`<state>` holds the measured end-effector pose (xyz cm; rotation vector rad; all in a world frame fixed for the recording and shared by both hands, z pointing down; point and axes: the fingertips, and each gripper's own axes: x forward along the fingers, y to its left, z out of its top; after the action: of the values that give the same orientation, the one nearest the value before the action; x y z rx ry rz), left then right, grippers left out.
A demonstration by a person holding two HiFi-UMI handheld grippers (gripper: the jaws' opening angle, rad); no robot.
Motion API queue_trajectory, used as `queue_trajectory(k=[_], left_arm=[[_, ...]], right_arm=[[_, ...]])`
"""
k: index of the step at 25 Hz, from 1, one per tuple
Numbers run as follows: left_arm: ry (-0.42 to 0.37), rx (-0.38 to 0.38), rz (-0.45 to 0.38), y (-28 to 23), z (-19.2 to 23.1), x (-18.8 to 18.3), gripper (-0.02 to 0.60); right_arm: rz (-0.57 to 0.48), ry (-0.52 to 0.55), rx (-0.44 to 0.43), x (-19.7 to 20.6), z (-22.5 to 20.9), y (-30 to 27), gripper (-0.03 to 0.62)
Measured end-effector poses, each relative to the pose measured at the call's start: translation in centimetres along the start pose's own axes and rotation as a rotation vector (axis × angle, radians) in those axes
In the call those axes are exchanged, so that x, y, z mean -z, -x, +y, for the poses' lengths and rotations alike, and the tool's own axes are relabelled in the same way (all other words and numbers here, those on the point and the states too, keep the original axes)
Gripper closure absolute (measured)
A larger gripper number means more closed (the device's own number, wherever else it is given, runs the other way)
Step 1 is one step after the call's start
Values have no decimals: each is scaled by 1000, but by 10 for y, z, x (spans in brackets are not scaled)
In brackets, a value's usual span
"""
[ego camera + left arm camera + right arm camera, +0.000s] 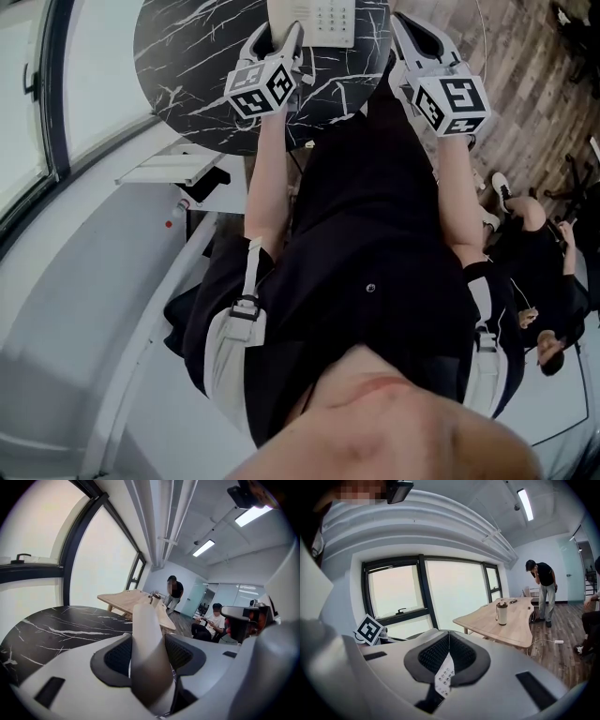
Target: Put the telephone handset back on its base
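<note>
The white telephone base with its keypad lies on the round black marble table at the top of the head view. My left gripper is at the base's left edge, shut on the pale handset, which stands up between its pads. My right gripper is at the base's right side. Its pads meet, and a sliver of the keypad shows through the gap lower down. The rest of the handset is hidden by the jaws.
A light wooden table with a tumbler stands beyond the marble table. One person stands past it and another sits at the right. Large windows run along the left wall.
</note>
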<state>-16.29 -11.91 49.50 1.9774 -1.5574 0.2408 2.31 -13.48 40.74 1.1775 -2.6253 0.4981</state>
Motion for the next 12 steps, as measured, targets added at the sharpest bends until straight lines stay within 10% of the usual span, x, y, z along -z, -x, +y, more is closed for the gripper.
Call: queue_trajectory(k=[12], left_arm=[[6,-36,64,-40,22,25,350]], right_arm=[[59,-17,-34,11,-14,-34,563]])
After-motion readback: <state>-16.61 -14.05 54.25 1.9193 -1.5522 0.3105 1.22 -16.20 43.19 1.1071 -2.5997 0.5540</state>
